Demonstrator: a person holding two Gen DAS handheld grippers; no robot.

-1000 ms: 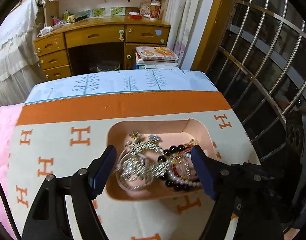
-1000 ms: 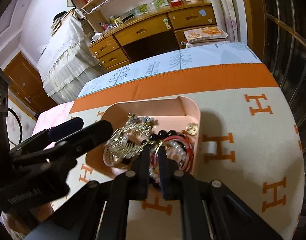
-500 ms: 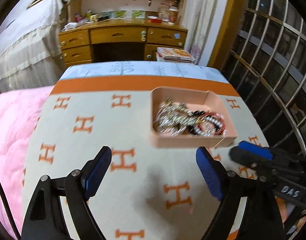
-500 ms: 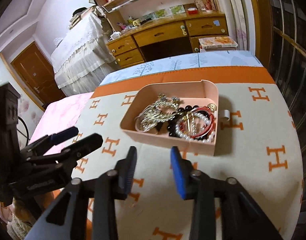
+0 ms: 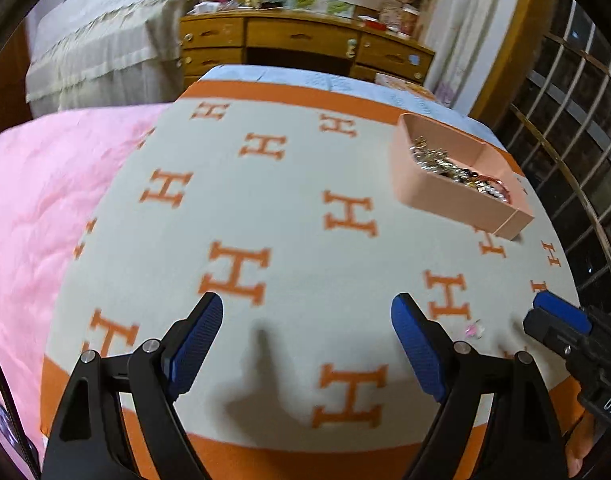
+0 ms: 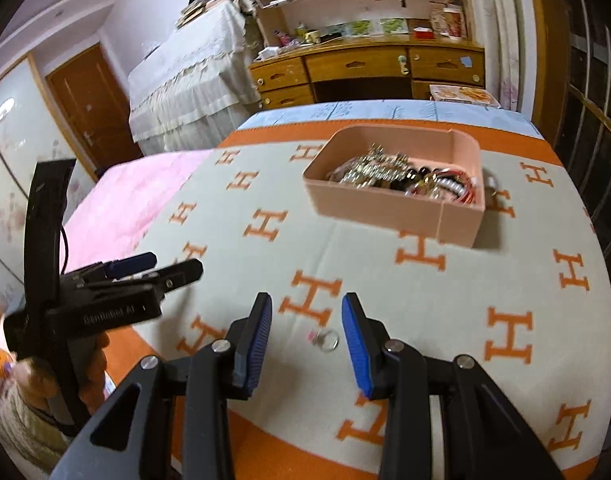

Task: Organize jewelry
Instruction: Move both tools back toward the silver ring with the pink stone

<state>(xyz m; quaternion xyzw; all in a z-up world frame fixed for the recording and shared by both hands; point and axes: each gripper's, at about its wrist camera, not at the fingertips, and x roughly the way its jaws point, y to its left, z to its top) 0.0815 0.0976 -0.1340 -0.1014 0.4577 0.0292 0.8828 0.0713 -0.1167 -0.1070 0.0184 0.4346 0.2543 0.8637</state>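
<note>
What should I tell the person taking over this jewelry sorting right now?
Left gripper: open, empty, over bare blanket.
Right gripper: jaws have just been opening; a small ring lies on the blanket between them, not gripped.
Pink tray: farther back, full of tangled jewelry.
Done: one ring out of the tray.
Left: sort the rest.

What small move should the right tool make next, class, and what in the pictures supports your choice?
Probably draw the right tool back toward the pink tray for another piece. Its fingers have just been opening, and a small ring lies loose on the blanket between them, touching neither pad. The left tool is open with nothing in it.
</note>
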